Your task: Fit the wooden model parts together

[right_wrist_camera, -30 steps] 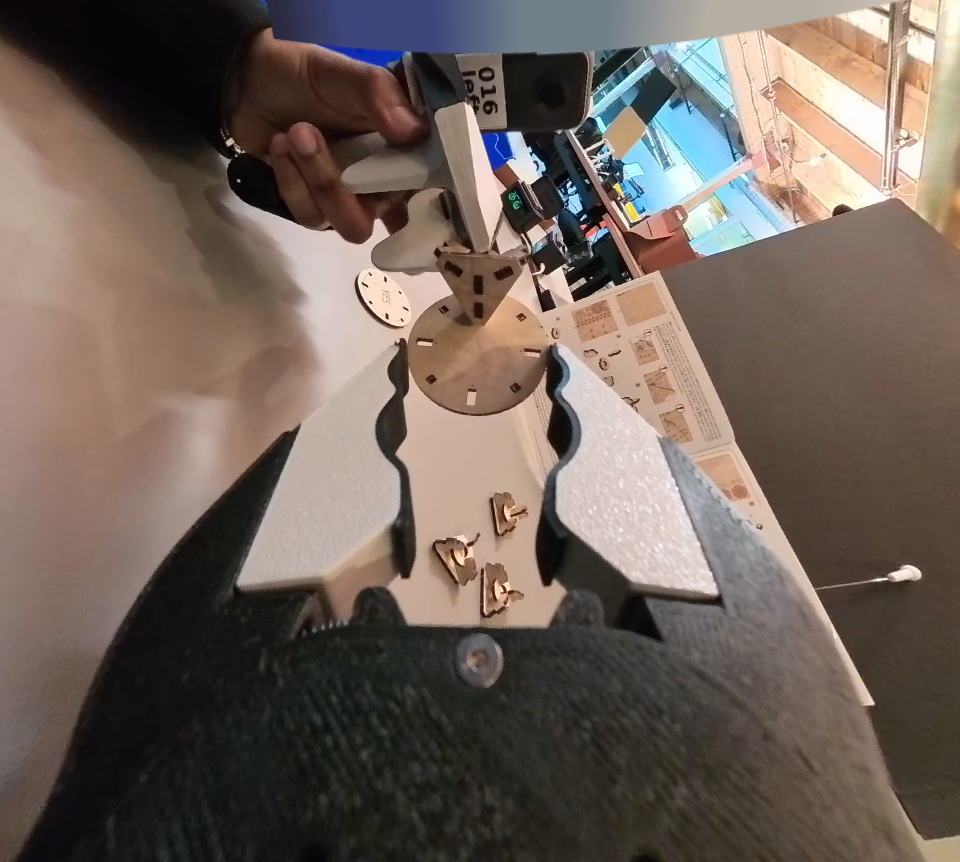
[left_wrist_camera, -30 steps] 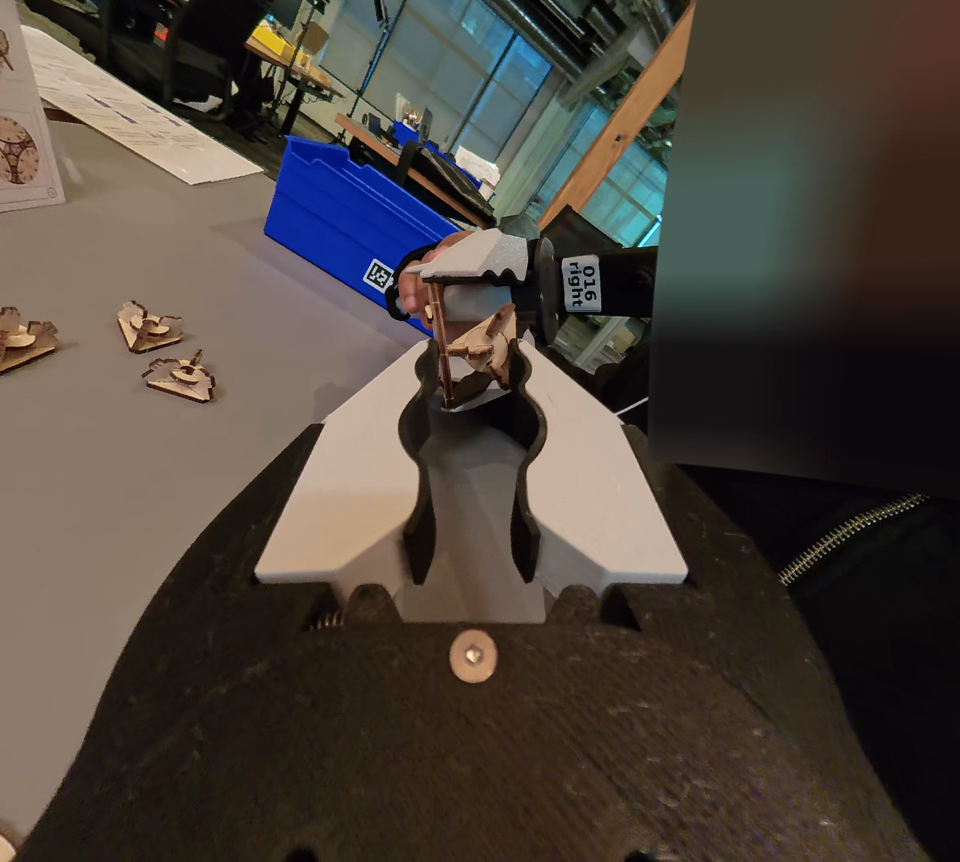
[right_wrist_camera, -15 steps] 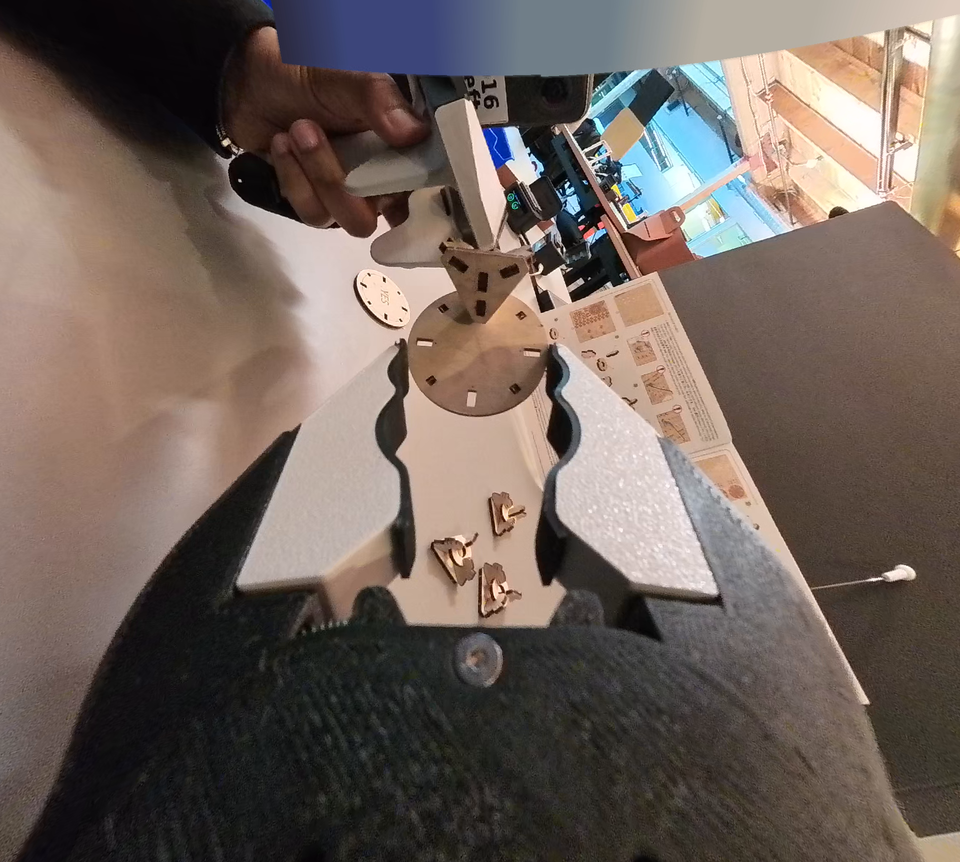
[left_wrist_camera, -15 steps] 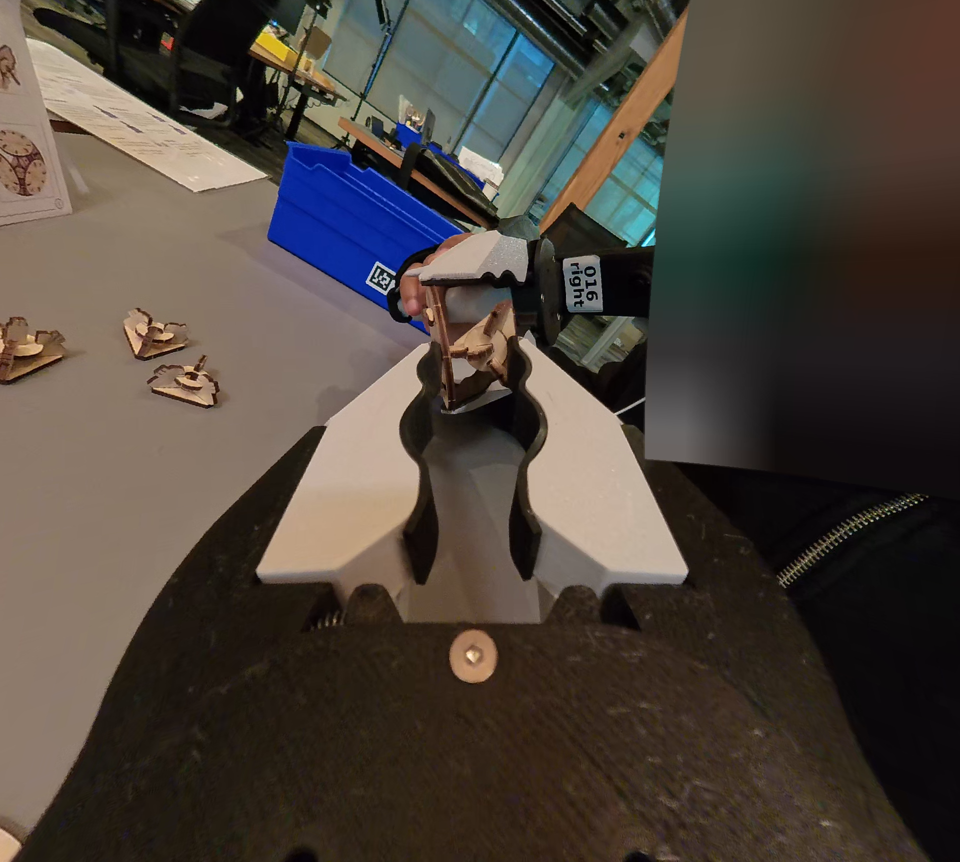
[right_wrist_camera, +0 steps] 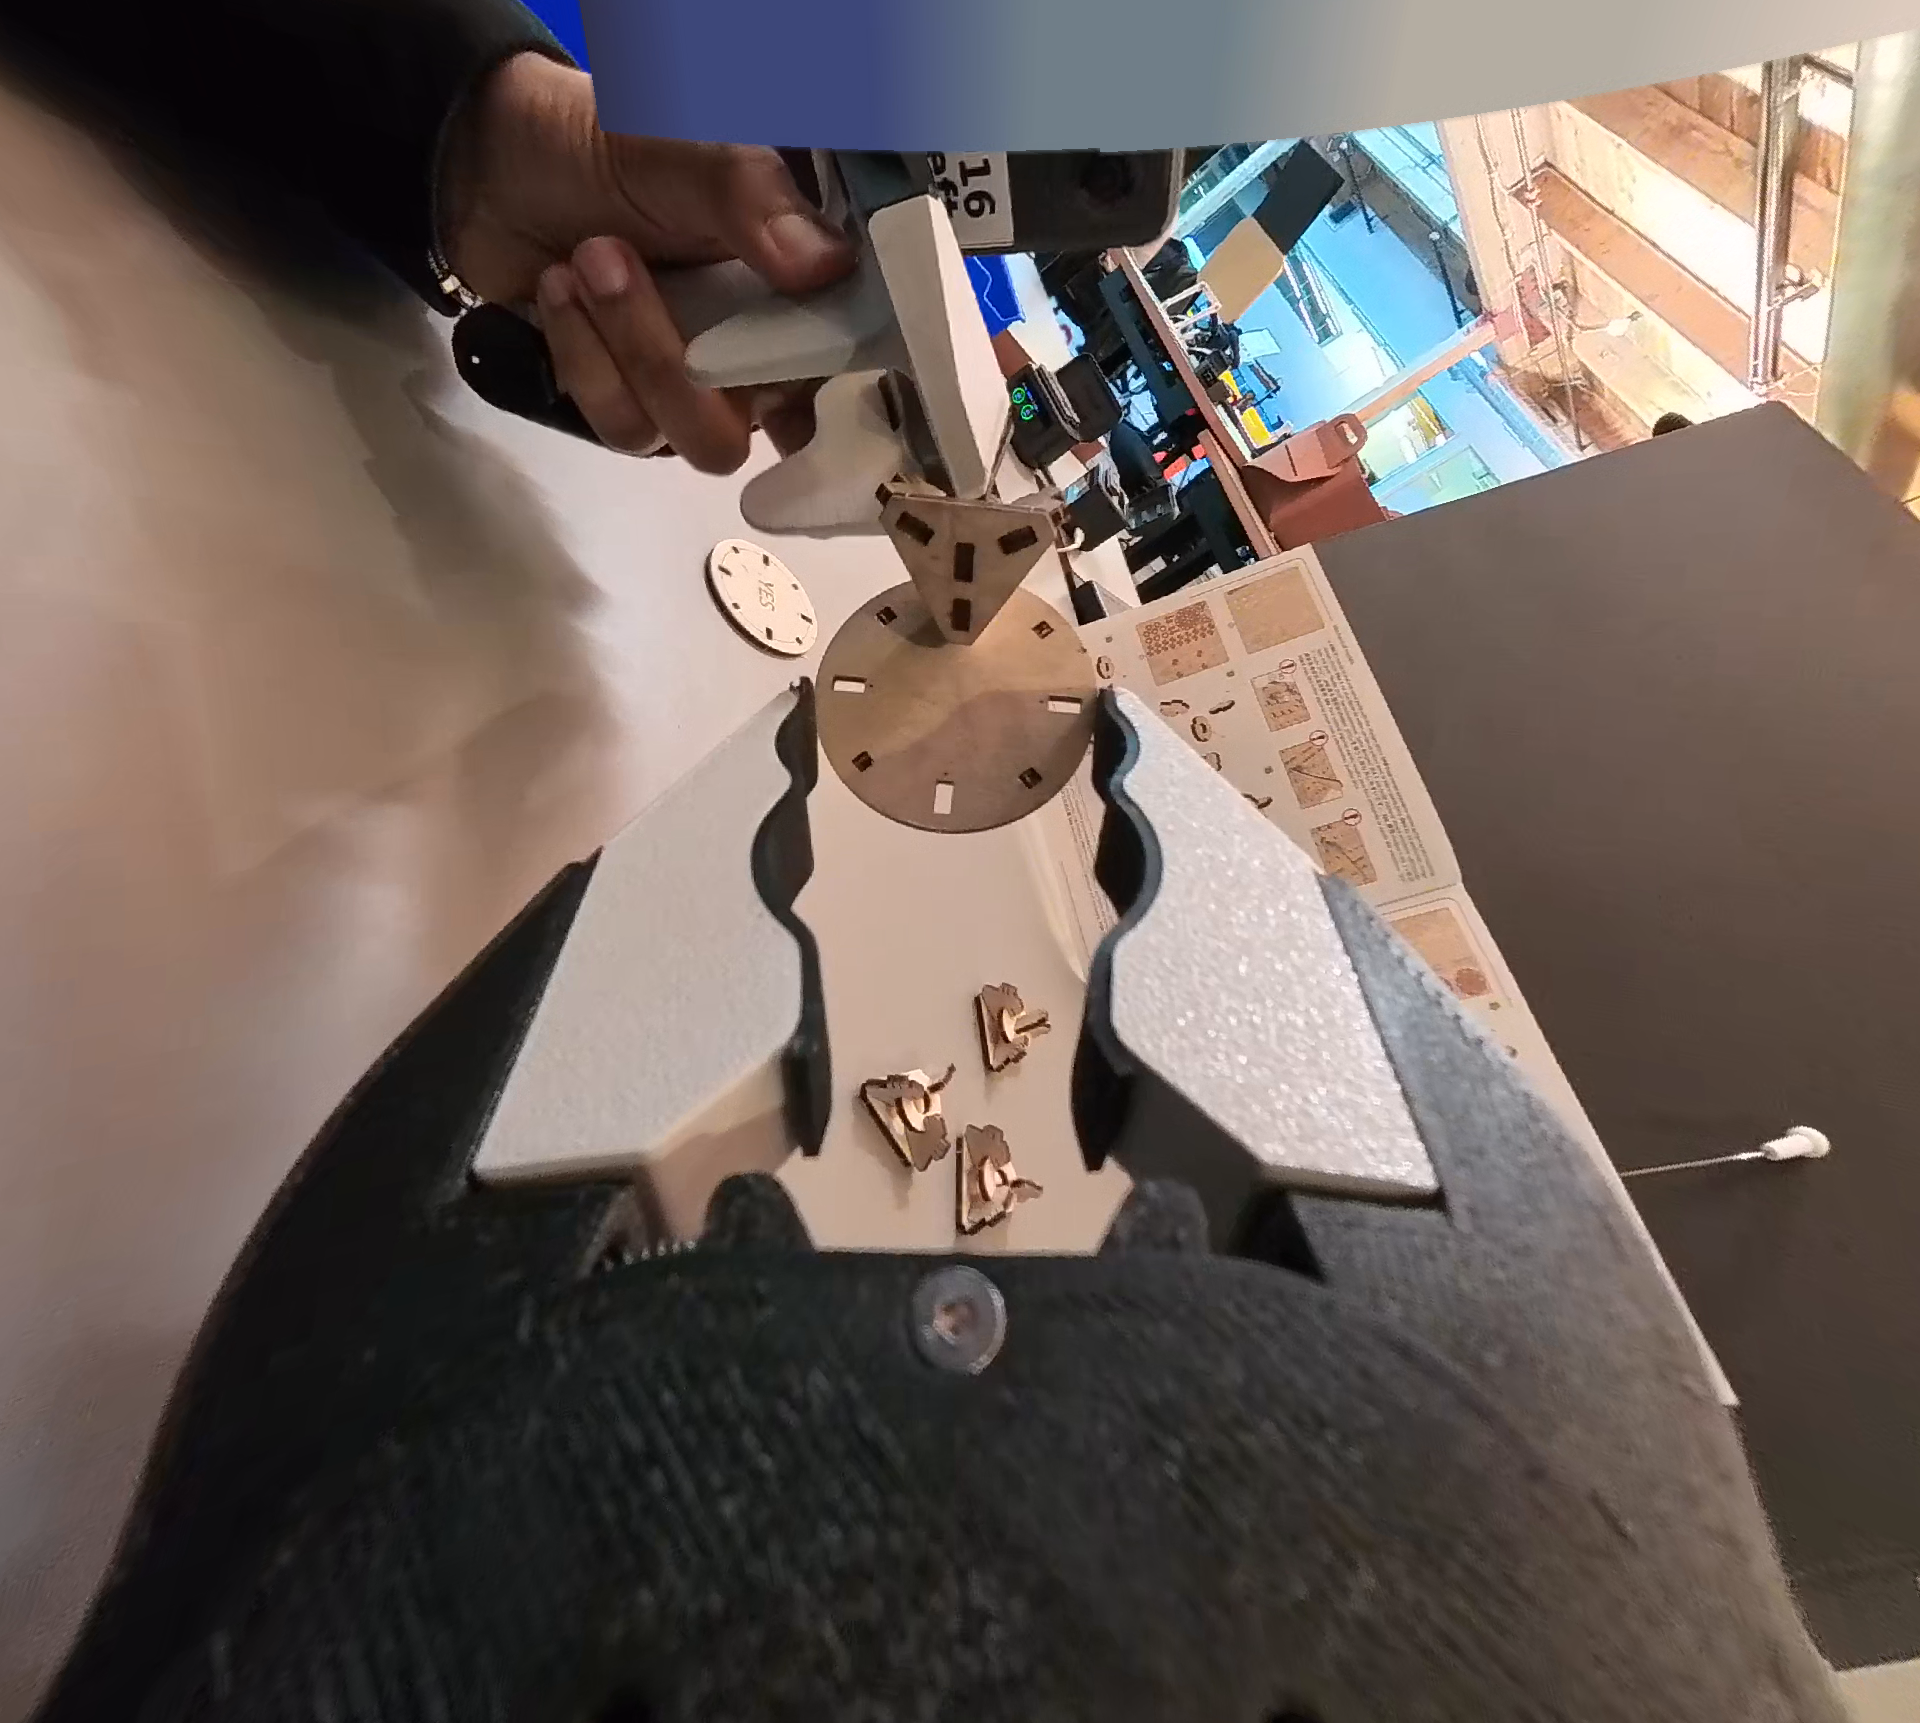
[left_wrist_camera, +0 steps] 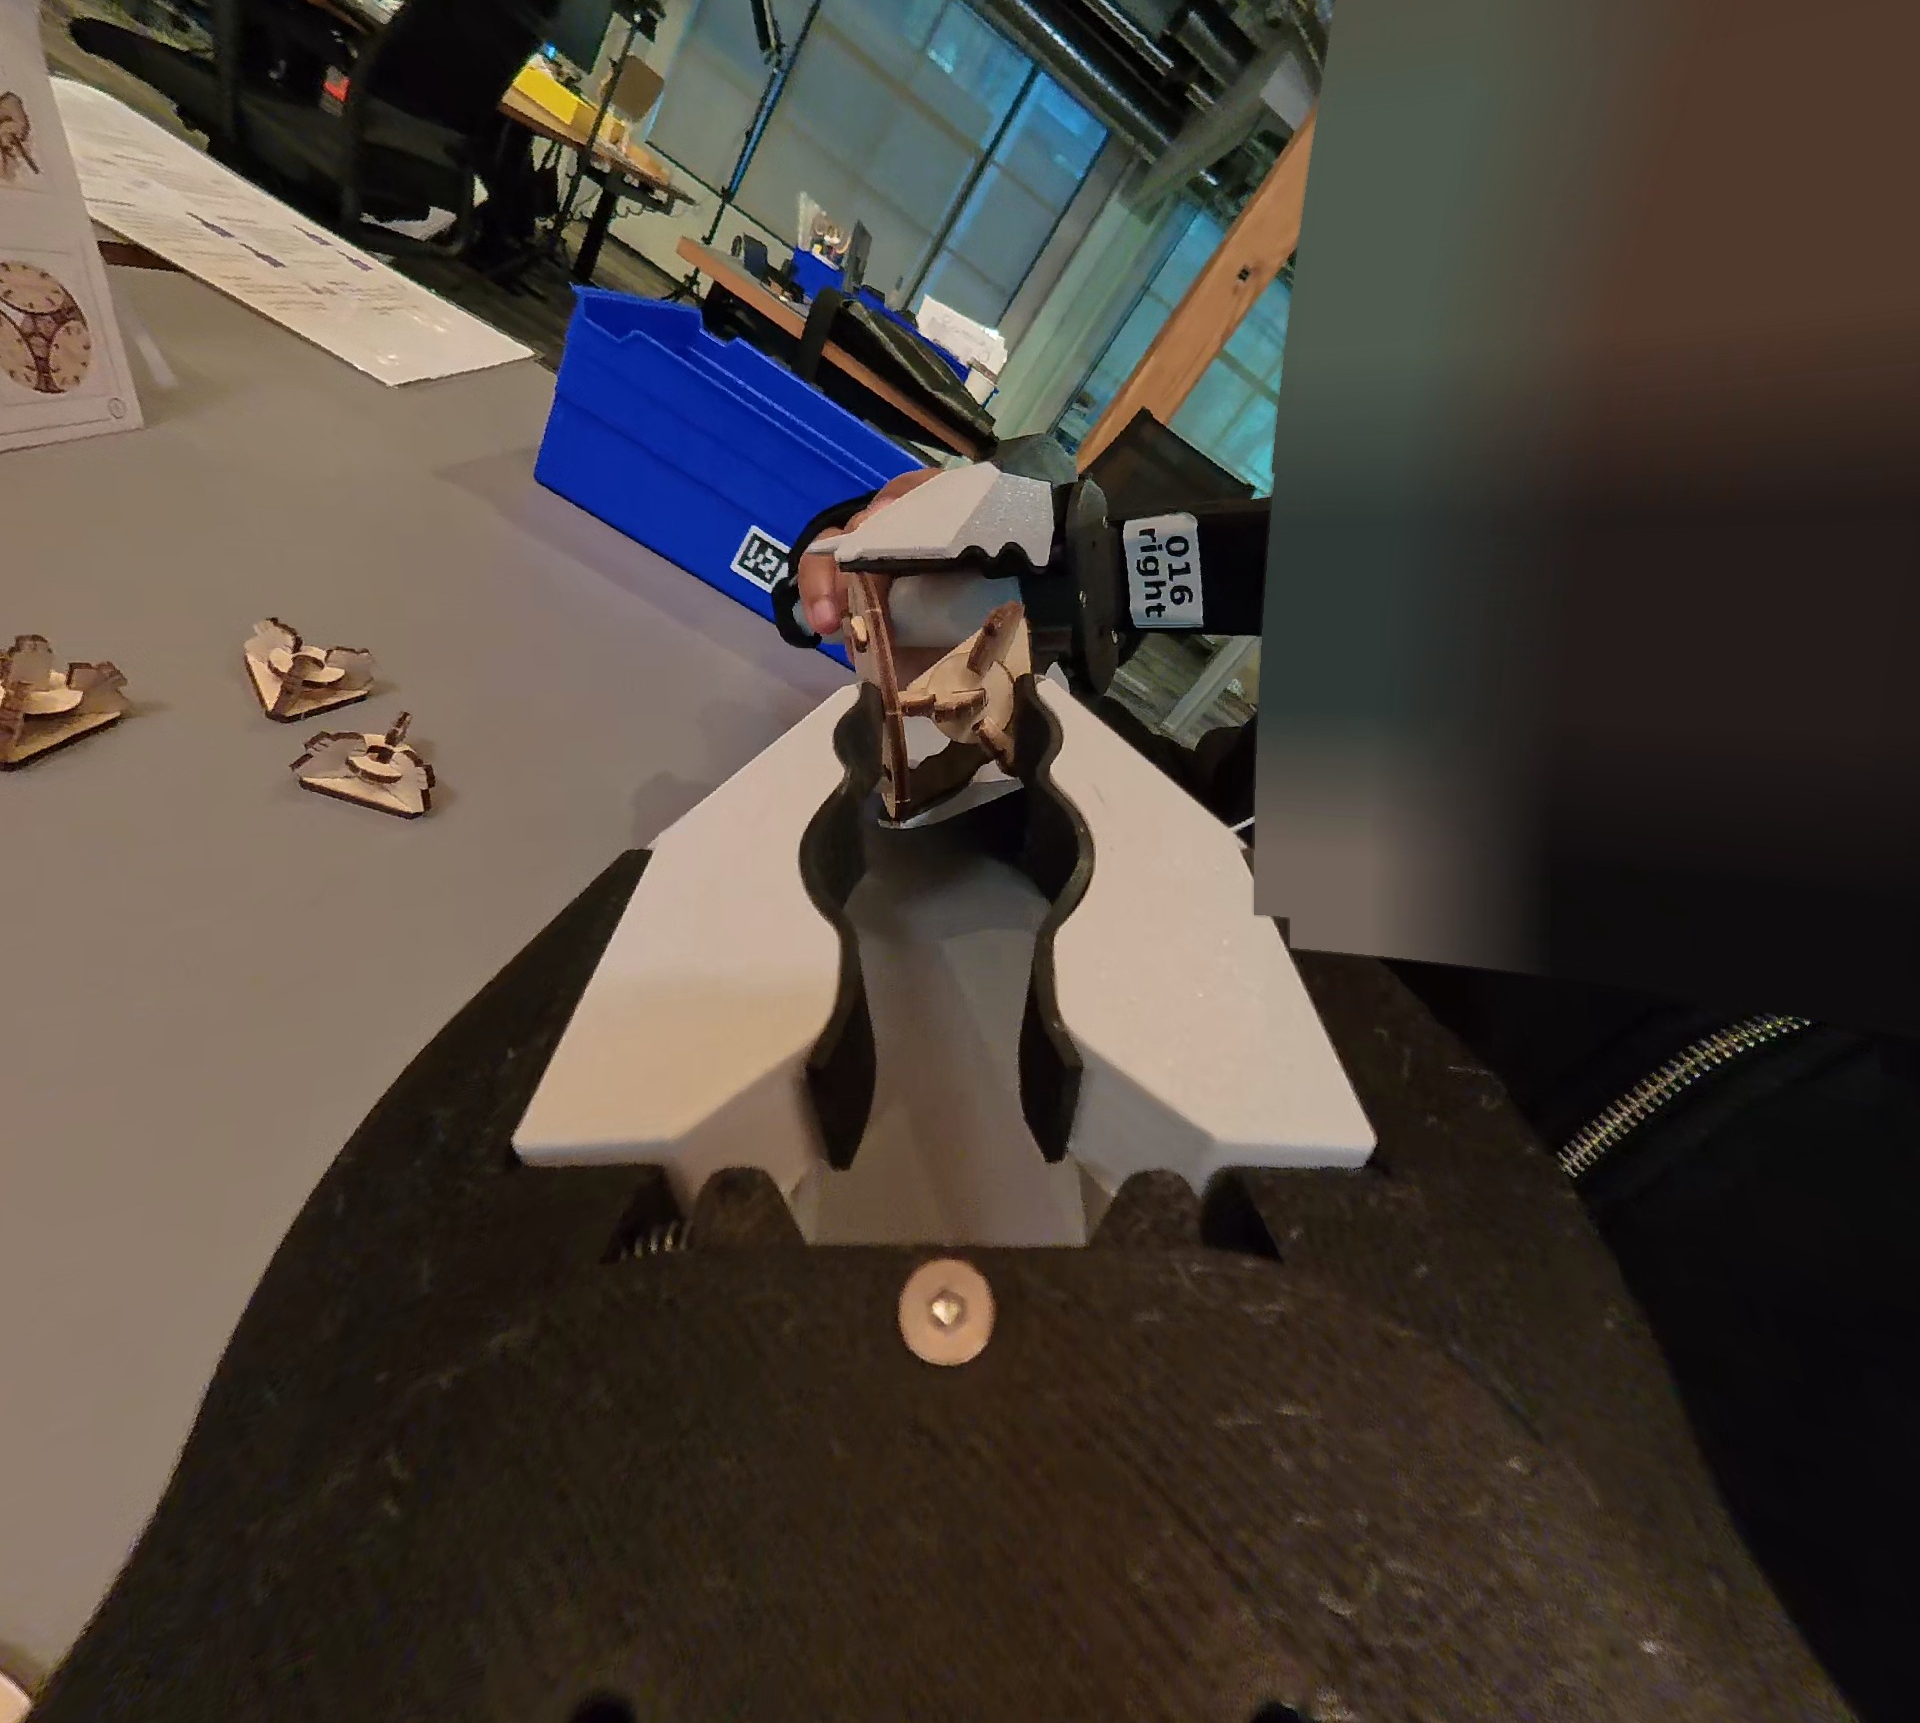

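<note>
A: Two grippers, both loaded. Right gripper (right_wrist_camera: pixel 951 723)?

B: Fingers (right_wrist_camera: pixel 795 738) pressed on opposite edges of a round wooden disc (right_wrist_camera: pixel 956 738), slotted near the rim, held up above the counter (left_wrist_camera: pixel 312 946).

A: And the left gripper (left_wrist_camera: pixel 951 738)?

B: Clenched on a triangular wooden piece (right_wrist_camera: pixel 961 561), with tabs sticking out of one face. Held with one corner at the disc's face, near the upper rim.

A: Tabs seated in the slots?

B: Cannot tell from either view.

A: Below the disc?

B: Three small wooden assemblies (right_wrist_camera: pixel 904 1117) lying on the counter, close together, well apart from both grippers. Beside them a folded instruction sheet (right_wrist_camera: pixel 1299 738), printed with diagrams.

A: Anything else nearby?

B: Smaller wooden disc (right_wrist_camera: pixel 758 598) flat on the counter, just beside the held one in the right wrist view. Blue bin (left_wrist_camera: pixel 675 447) at the far edge of the counter, behind the right gripper.
</note>
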